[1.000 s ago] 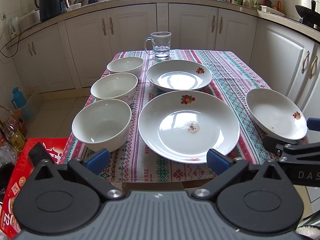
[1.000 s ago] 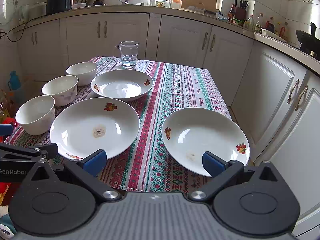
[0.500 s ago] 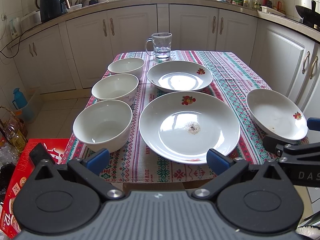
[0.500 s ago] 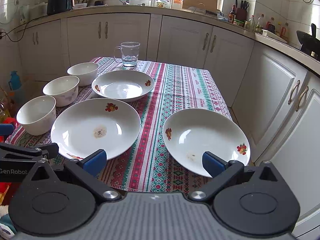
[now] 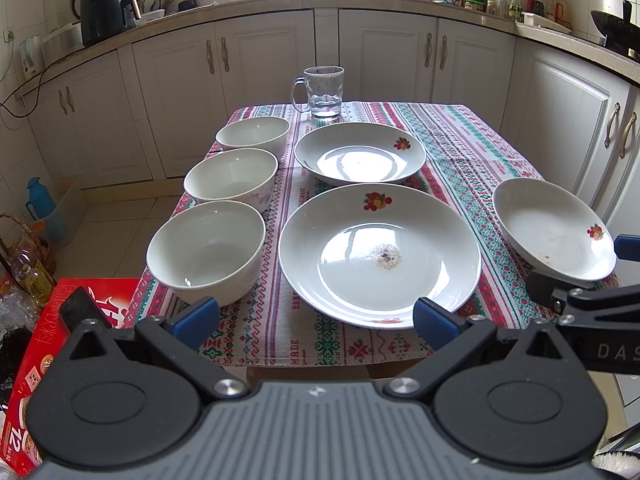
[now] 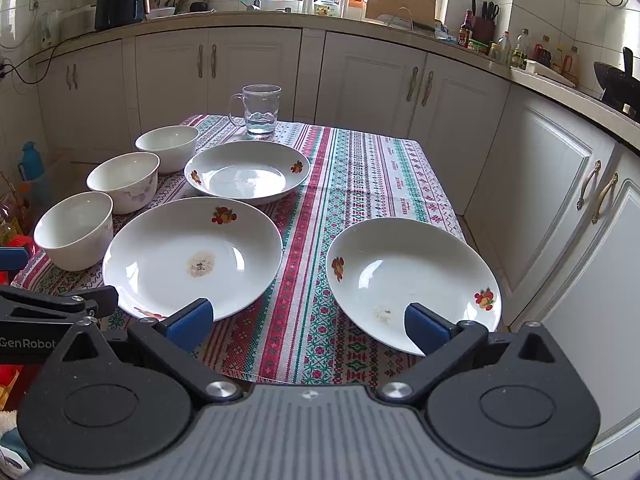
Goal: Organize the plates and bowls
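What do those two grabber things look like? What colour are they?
Both look alike. The left gripper and right gripper have black plastic arms with round black hubs, silver screws, a ribbed grey body and blue fingertips. White lettering marks their sides.

- "GenRobot", white lettering, on black body of left tongs (image 6: 28,343), seen at left edge of right wrist view; first letter partly cut by frame edge.
- "DAS", white lettering, on black body of right tongs (image 5: 614,351), seen at right edge of left wrist view; word cut off by frame edge.
- "12", white numeral, on red carton (image 5: 24,380) at lower left of left wrist view; other print on carton not legible.
- "ADE", woven letters, on tablecloth (image 5: 294,346) near front hem; further woven lettering along stripes too small to read.
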A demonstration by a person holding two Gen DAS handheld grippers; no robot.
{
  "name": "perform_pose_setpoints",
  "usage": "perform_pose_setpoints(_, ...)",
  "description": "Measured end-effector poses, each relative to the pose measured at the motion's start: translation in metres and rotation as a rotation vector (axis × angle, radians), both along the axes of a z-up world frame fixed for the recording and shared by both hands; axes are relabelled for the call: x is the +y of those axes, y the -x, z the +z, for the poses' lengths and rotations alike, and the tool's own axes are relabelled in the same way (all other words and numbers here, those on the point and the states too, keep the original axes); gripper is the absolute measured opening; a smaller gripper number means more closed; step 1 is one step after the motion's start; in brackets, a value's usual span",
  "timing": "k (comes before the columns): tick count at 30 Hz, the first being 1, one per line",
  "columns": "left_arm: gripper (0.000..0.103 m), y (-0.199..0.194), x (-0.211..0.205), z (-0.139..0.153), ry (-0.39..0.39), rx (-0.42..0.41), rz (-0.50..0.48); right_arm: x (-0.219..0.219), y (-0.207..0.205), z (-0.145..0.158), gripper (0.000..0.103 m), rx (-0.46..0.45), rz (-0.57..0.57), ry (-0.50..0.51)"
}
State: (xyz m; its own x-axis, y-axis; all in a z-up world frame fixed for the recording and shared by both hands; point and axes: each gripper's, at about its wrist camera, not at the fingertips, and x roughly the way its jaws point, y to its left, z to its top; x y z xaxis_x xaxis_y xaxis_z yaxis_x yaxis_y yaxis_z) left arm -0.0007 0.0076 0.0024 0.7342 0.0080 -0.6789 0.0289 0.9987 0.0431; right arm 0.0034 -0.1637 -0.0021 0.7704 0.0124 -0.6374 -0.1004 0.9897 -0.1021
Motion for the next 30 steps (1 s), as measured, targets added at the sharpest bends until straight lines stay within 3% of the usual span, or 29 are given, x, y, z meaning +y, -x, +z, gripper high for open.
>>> perform_pose_setpoints(30, 0.102, -0.0007, -0.0019, 0.0018, -0.007, -0.003, -0.004, -0.0003, -0.0011, 0.0015, 0.103, -0.004, 0.006, -0.001)
